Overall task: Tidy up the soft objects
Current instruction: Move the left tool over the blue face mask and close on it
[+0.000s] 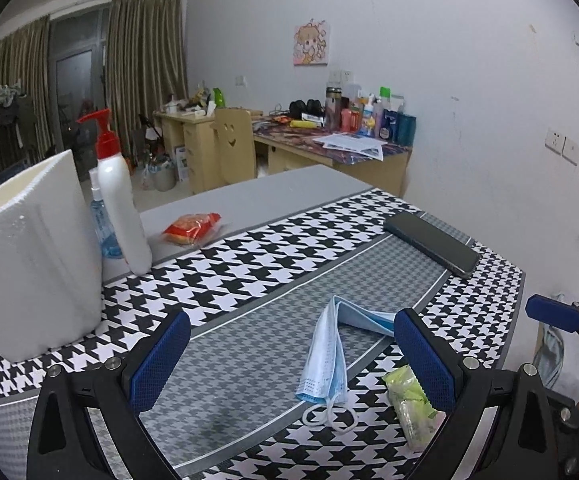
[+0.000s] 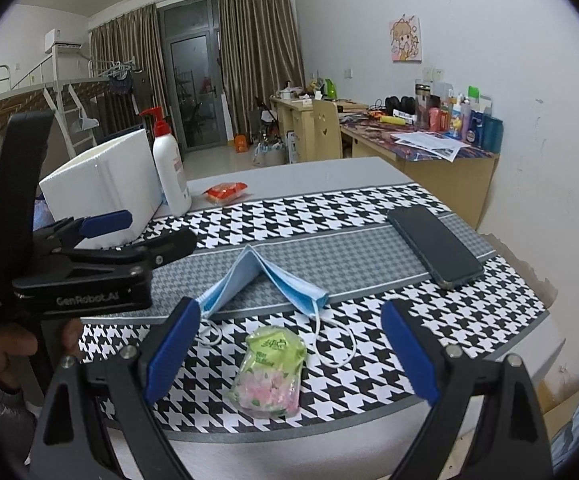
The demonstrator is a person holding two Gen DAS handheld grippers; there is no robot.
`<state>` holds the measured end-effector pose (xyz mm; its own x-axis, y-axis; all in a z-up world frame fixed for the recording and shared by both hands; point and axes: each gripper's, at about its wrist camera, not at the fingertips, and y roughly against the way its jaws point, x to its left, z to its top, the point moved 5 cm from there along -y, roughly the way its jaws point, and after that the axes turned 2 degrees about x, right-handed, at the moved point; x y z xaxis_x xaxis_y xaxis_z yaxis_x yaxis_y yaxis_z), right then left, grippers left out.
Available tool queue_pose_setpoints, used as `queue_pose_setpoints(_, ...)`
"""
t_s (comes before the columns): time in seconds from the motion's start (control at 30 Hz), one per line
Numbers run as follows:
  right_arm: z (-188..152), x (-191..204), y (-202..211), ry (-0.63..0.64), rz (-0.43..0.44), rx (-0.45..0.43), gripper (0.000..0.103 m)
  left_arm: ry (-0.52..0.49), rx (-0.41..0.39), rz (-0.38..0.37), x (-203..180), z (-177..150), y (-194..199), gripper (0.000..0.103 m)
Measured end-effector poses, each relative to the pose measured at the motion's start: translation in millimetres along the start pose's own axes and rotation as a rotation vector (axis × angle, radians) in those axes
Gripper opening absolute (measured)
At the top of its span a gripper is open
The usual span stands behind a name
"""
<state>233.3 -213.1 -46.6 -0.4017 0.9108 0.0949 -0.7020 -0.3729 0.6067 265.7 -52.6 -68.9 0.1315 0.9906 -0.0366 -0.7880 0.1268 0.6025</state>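
Mask and tissue pack lie between wide-open jaws

Mask (image 2: 265, 280) of pale blue pleated fabric sits folded into a tent shape on the houndstooth table mat (image 2: 329, 208), its peak raised and its two flaps sloping down to either side. White ear loops (image 2: 335, 344) trail from its ends onto the black-and-white pattern. Nearer the camera, a small soft tissue pack (image 2: 269, 372) with a green top and pink flowers lies flat, centred in the gap ahead of the right gripper (image 2: 289, 354), whose blue-padded jaws stand wide apart and hold nothing. The mask lies just beyond those jaws.

The left gripper (image 1: 291, 360) is likewise spread wide and empty. From its own camera the mask (image 1: 329, 354) lies between the jaws, closer to the right one, and the tissue pack (image 1: 411, 408) sits just against the inner side of that right finger.

Beyond the jaws, a dark phone (image 2: 435, 246) lies to the right, and a white foam box (image 2: 103, 184) and a red-topped pump bottle (image 2: 169, 168) stand to the left.
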Motion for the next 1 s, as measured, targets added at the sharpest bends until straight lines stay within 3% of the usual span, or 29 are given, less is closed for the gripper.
queue_pose_setpoints(0.6,-14.2,-3.5,-11.3,0.012,0.019,0.050,0.094,-0.022,0.060,-0.024,-9.3,-7.5,-36.7,0.101)
queue_pose_setpoints(0.77,-19.6,-3.0,-16.8,0.018,0.025,0.073,0.094,-0.031,0.091,-0.044,-12.7,-12.7,-48.5,0.095)
queue_pose_setpoints(1.0,-29.9,-4.1,-25.4,0.011,0.040,0.107,0.094,-0.029,0.156,-0.063,-17.2,-16.0,-69.2,0.077)
